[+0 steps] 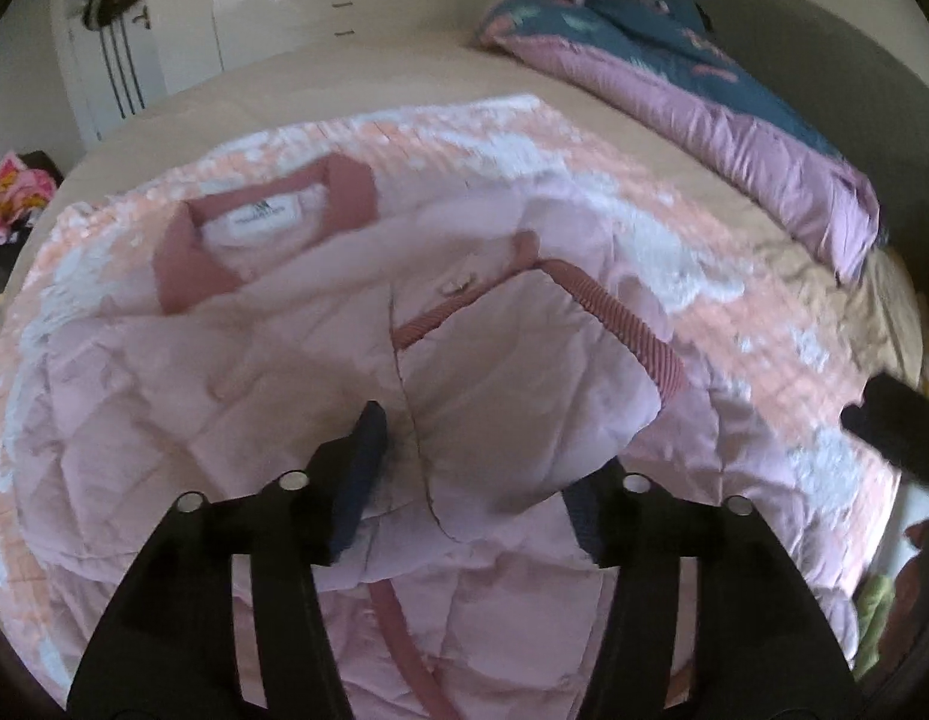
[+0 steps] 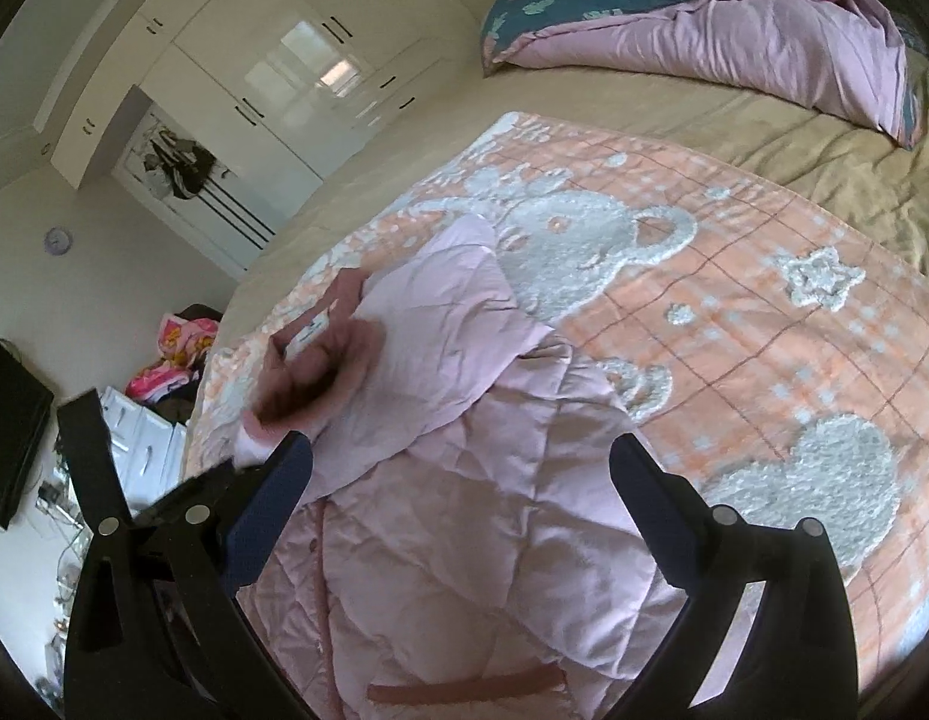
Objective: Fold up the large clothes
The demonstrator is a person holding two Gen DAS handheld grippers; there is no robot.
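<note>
A pale pink quilted jacket [image 1: 224, 396] with a darker pink collar [image 1: 344, 192] lies on a peach and white blanket [image 1: 764, 360] on the bed. Its sleeve [image 1: 524, 396], with a ribbed pink cuff [image 1: 620, 324], is folded over the jacket body. My left gripper [image 1: 470, 480] is just above it, jaws apart, with the sleeve fabric bunched between the fingers. In the right wrist view the jacket [image 2: 464, 540] fills the lower middle. My right gripper [image 2: 458, 510] is open above it, holding nothing. The other gripper [image 1: 896, 420] shows at the right edge.
A teal and lilac duvet [image 2: 704, 18] is piled at the head of the bed. The beige sheet [image 2: 794, 138] lies beyond the blanket. White wardrobes [image 2: 272, 60] stand behind. Clutter and pink items [image 2: 176, 354] sit on the floor at the left of the bed.
</note>
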